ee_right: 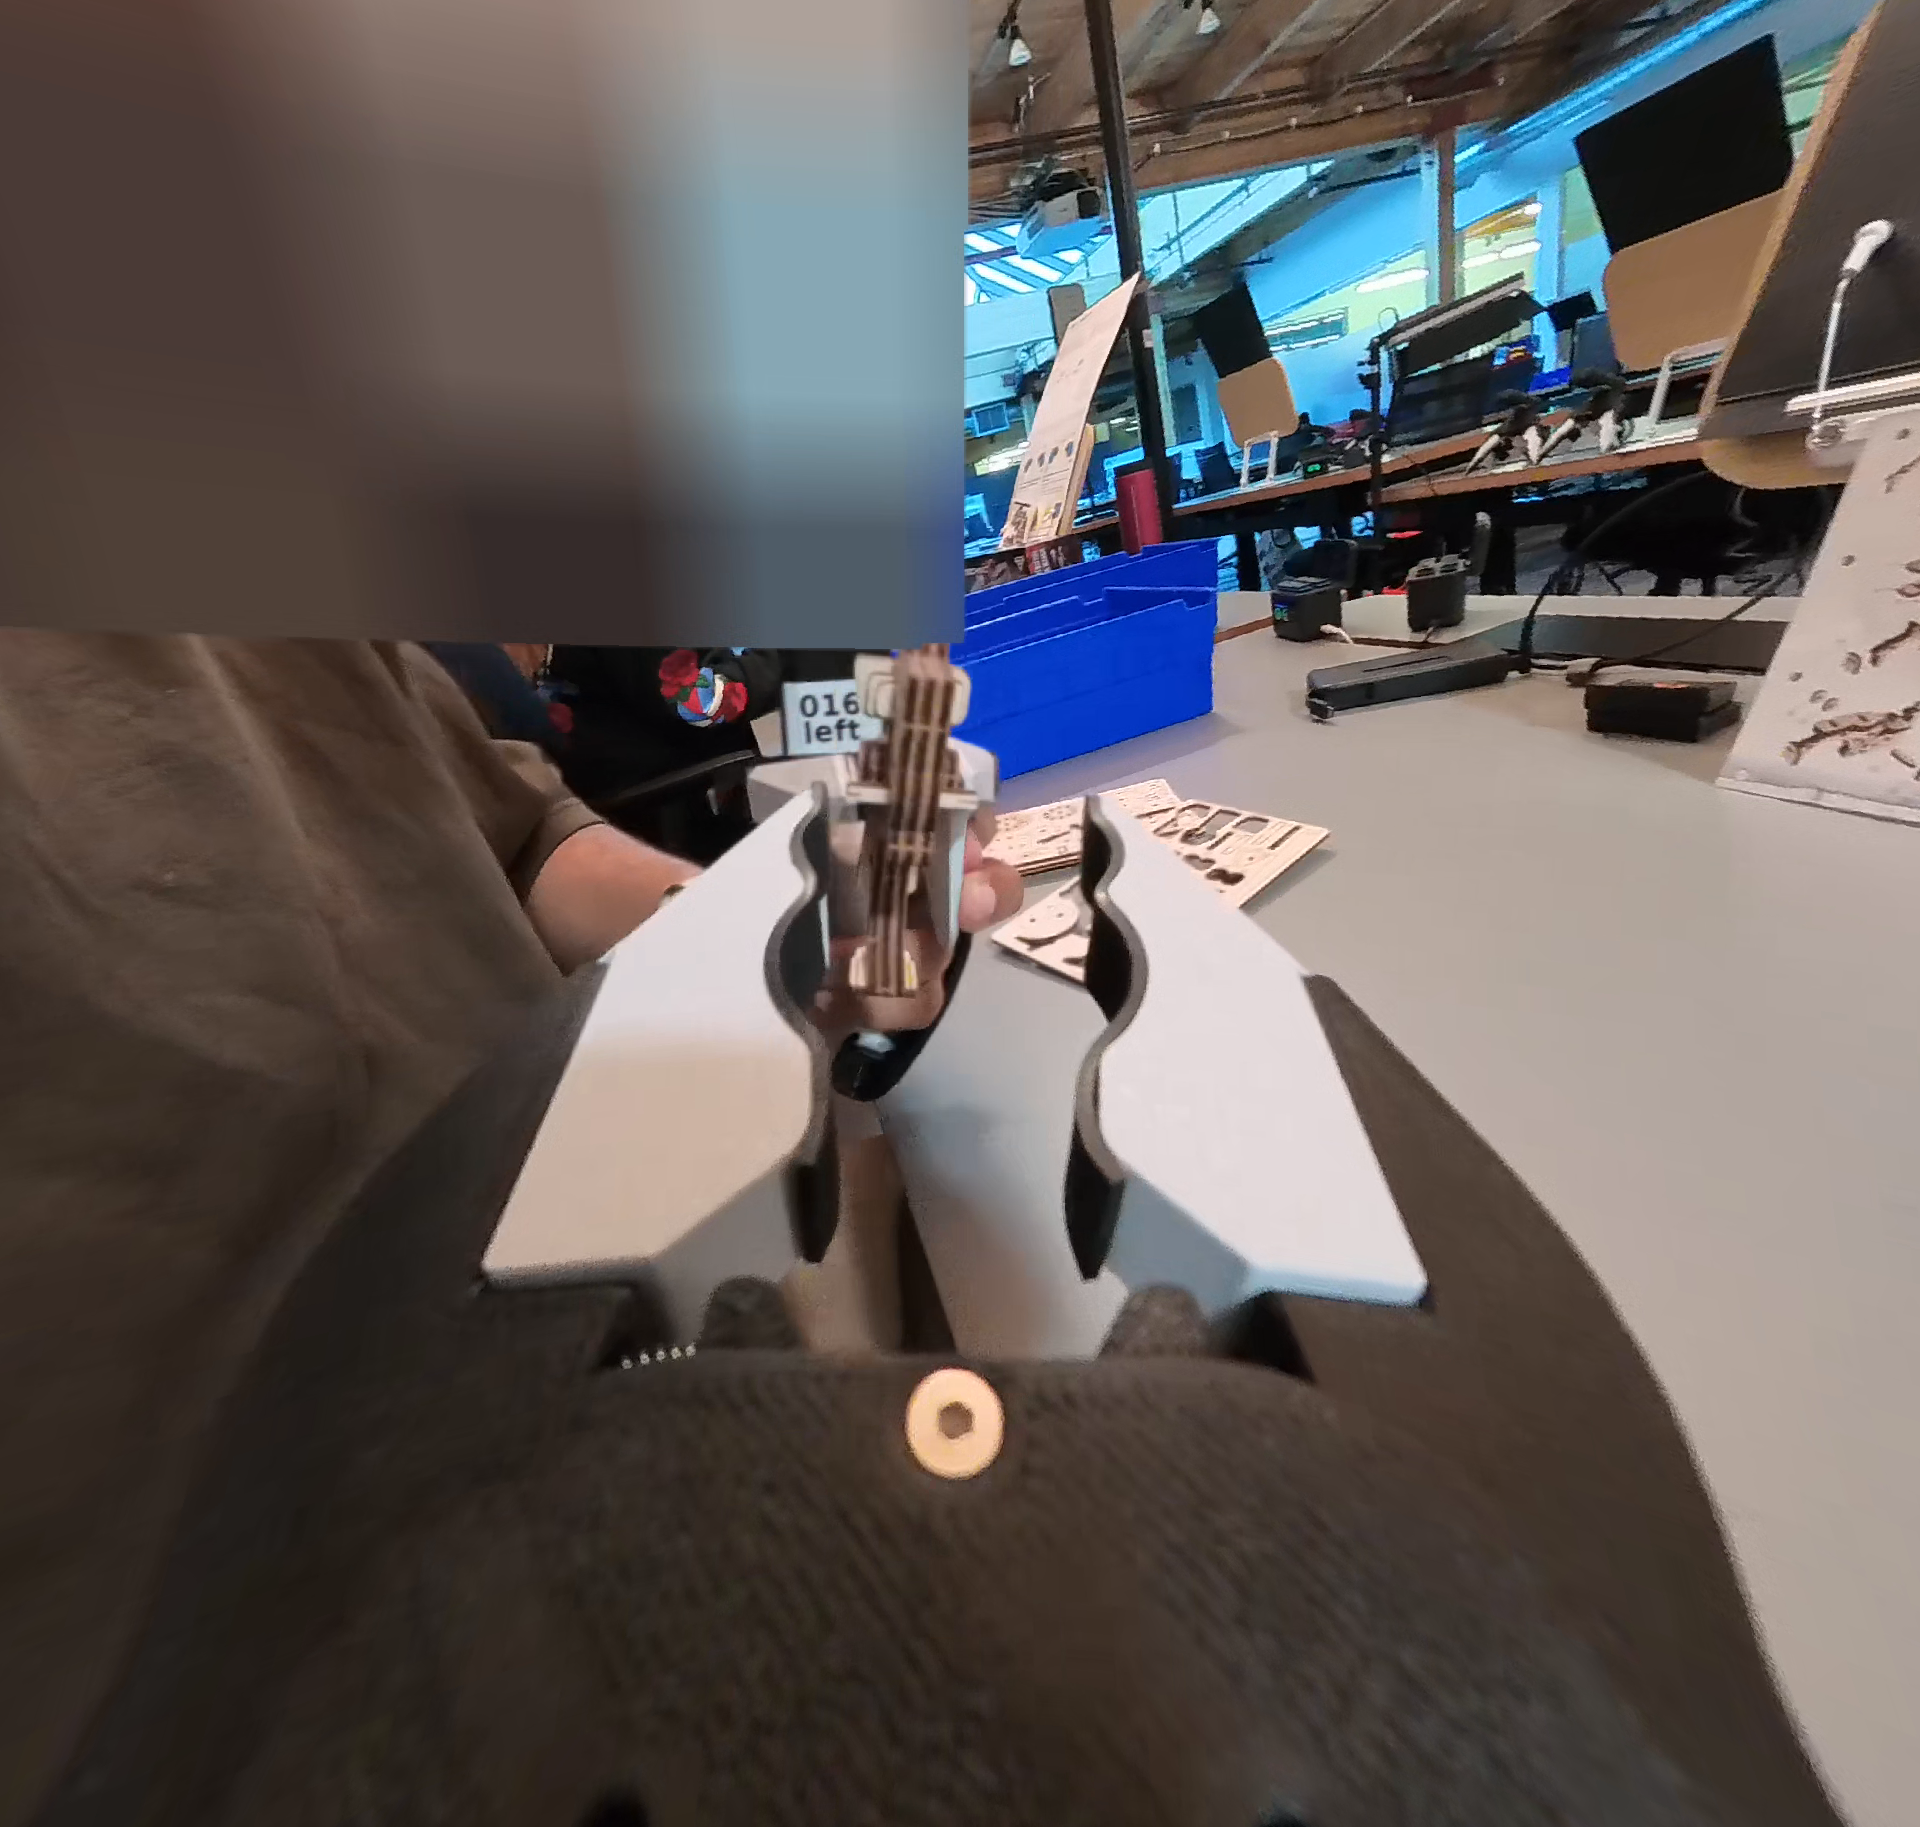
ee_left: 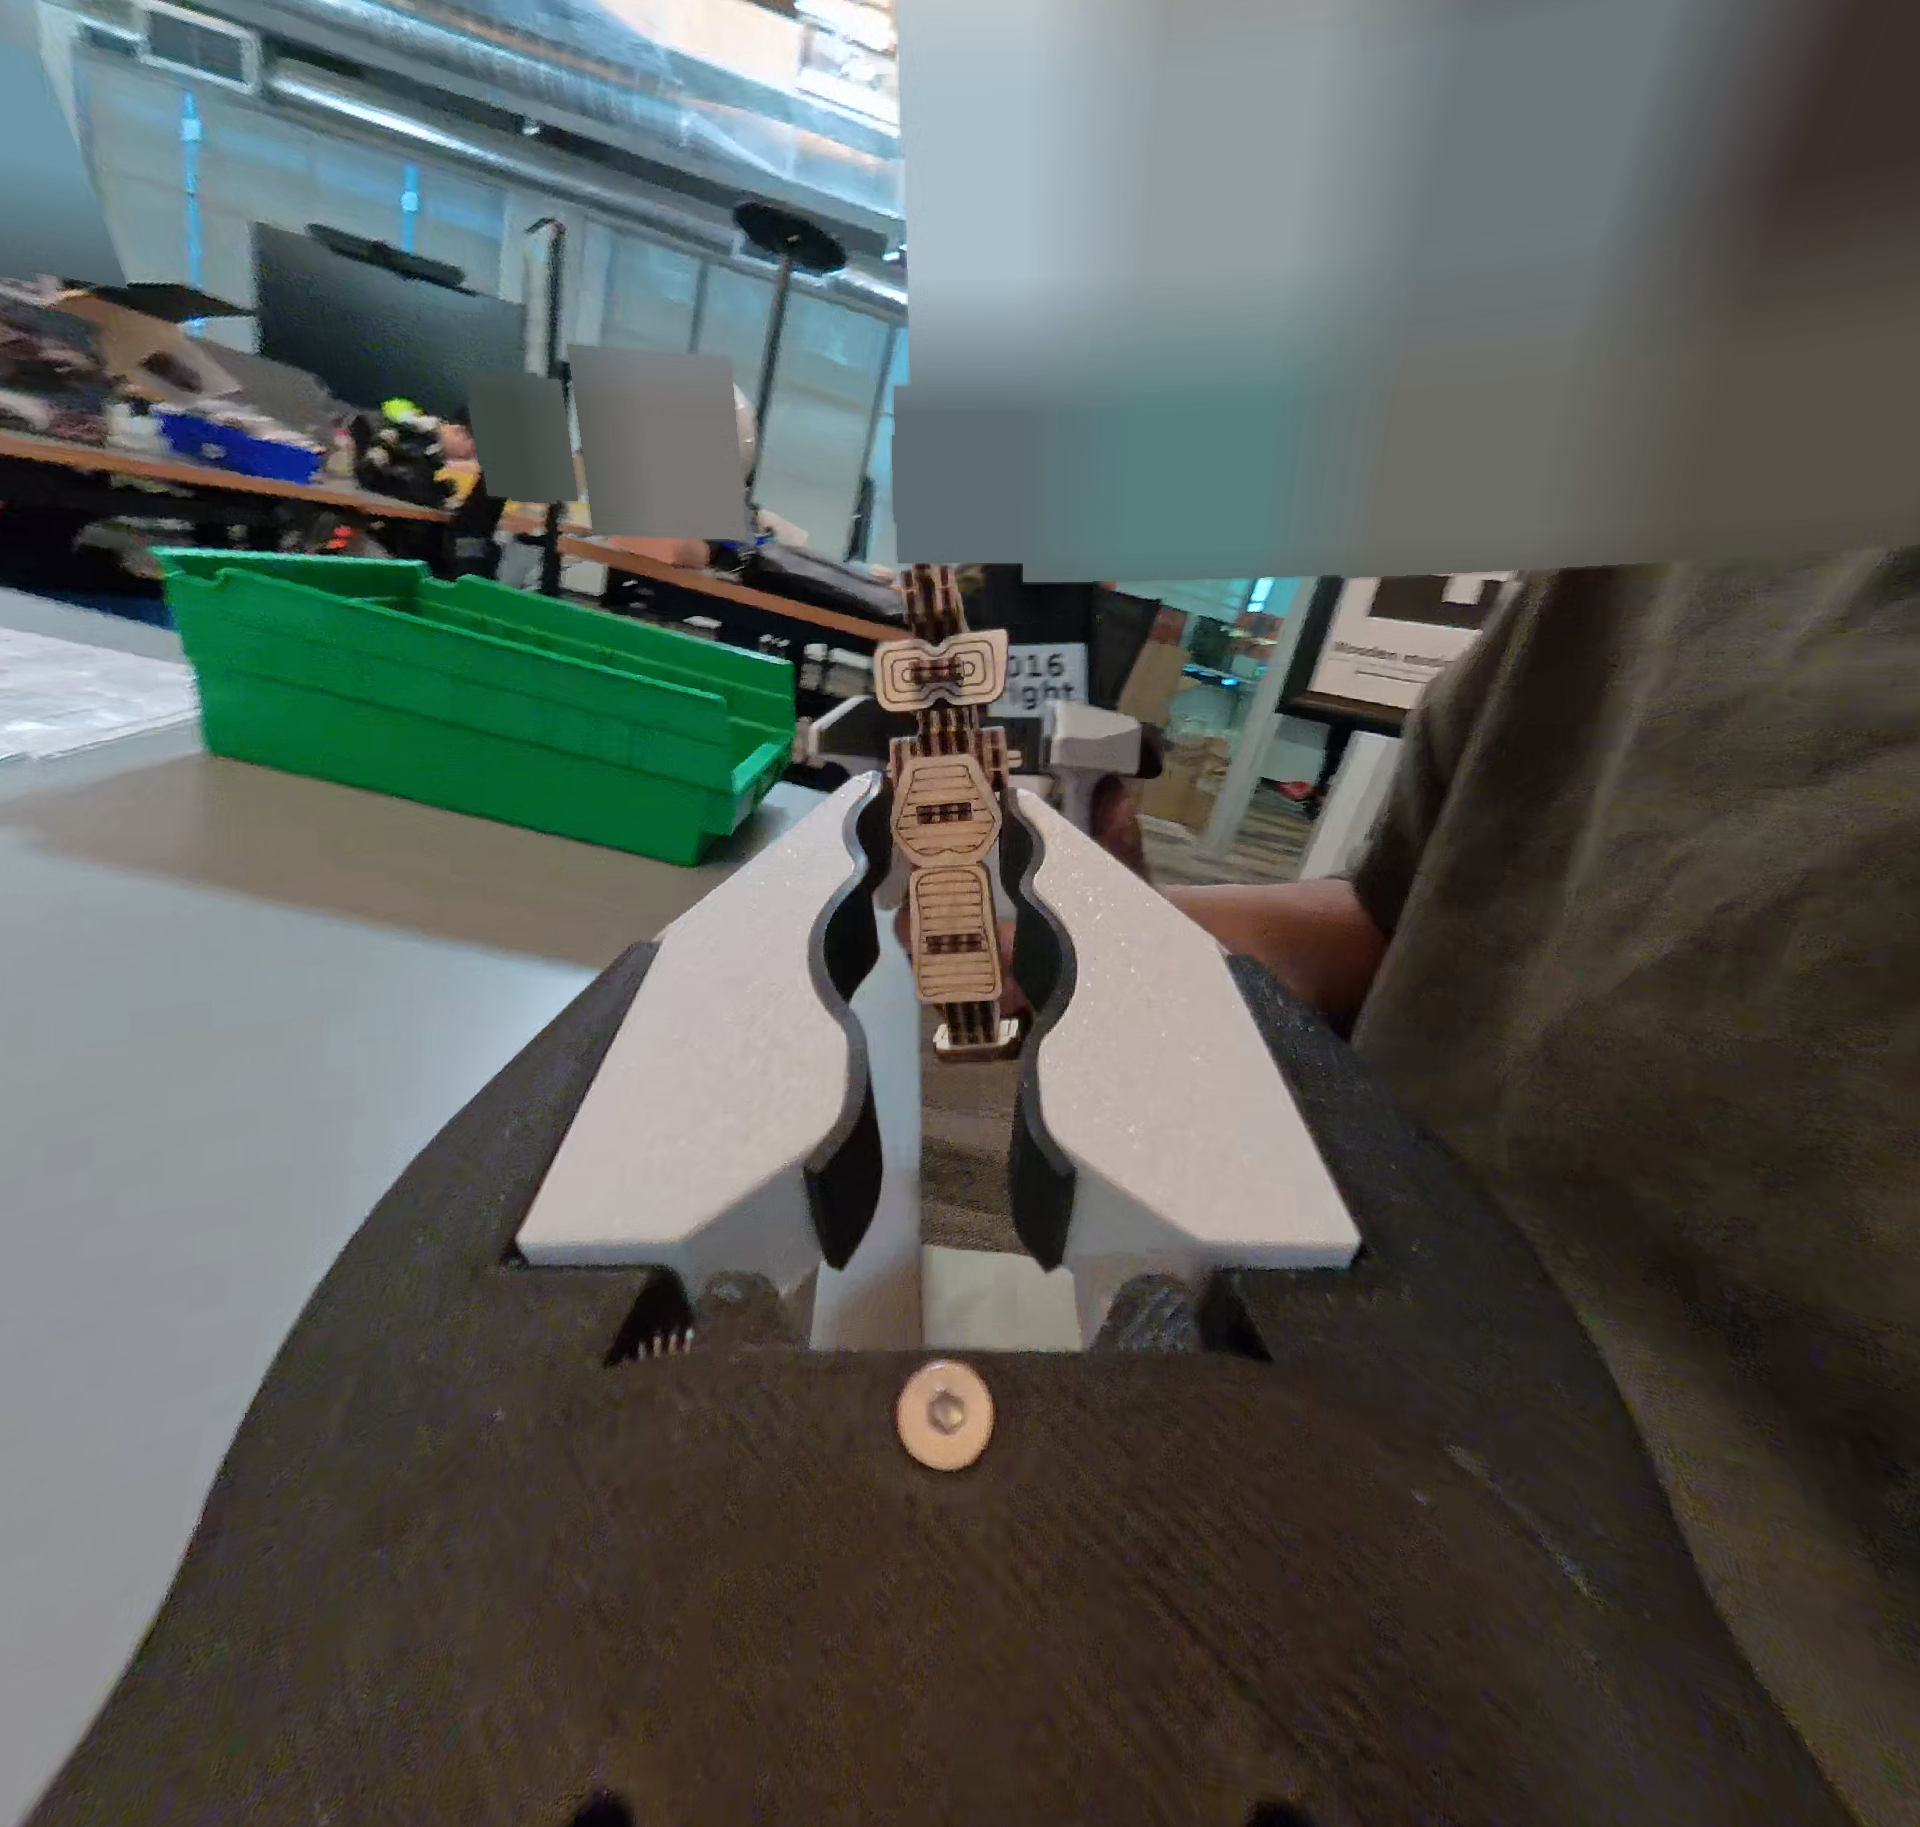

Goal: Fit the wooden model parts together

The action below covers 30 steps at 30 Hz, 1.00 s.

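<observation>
Left wrist view: left gripper clamped on the model; thin, light, brittle ply, best held by its flat faces; right gripper apart.

Open tabletop — wooden sheets nearby

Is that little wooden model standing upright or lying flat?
Upright. The wooden model stands on end, pinched between the left tool's fingertips, held above the grey table.

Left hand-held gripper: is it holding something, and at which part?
The left hand-held gripper is shut on the wooden model, upright between its fingertips, gripped around the middle. The right hand-held gripper is open and holds nothing.
</observation>
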### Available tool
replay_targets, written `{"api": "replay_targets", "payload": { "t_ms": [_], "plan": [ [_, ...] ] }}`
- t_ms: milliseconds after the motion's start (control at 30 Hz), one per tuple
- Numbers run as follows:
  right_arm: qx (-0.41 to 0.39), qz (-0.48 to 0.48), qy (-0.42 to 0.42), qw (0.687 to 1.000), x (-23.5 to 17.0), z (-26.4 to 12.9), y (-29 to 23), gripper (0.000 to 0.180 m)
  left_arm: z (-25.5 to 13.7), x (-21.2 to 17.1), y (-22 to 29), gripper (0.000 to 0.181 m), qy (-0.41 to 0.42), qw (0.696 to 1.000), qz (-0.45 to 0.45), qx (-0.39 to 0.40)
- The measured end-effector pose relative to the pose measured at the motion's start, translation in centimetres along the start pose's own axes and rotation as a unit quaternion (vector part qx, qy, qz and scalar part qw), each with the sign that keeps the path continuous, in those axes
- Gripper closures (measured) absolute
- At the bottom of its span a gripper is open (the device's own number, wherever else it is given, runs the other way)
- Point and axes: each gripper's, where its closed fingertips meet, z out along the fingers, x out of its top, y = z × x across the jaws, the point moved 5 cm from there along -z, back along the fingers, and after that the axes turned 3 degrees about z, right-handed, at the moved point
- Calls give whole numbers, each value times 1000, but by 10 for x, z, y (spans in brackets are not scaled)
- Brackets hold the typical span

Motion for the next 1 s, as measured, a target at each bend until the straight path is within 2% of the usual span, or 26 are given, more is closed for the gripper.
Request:
{"api": "replay_targets", "payload": {
  "t_ms": [200, 333, 400, 500, 567, 667, 767, 1000],
  "plan": [
    [-20, 15, 2, 1000, 1, 12, 16, 130, -21, -8, -23, 164, -49, 989, -56, 128],
    [-17, 43, -19, 999, -5, 28, 28, 130, -35, -24, -30, 163, -100, 972, -138, 161],
    [8, 62, -35, 997, -9, 37, 31, 134, -41, -30, -30, 163, -121, 965, -151, 174],
    [68, 103, -109, 986, -25, 51, 30, 135, -49, -33, -26, 163, -157, 959, -134, 194],
    [66, 90, -167, 980, -37, 57, 34, 131, -53, -35, -24, 163, -190, 954, -101, 208],
    [41, 30, -181, 982, -35, 58, 38, 133, -55, -37, -19, 163, -234, 946, -51, 219],
    [57, 16, -211, 976, -39, 56, 36, 139, -56, -40, -16, 163, -266, 939, -20, 218],
    [76, 7, -273, 959, -59, 46, 31, 160, -50, -50, -13, 163, -321, 932, -41, 162]
  ]
}}
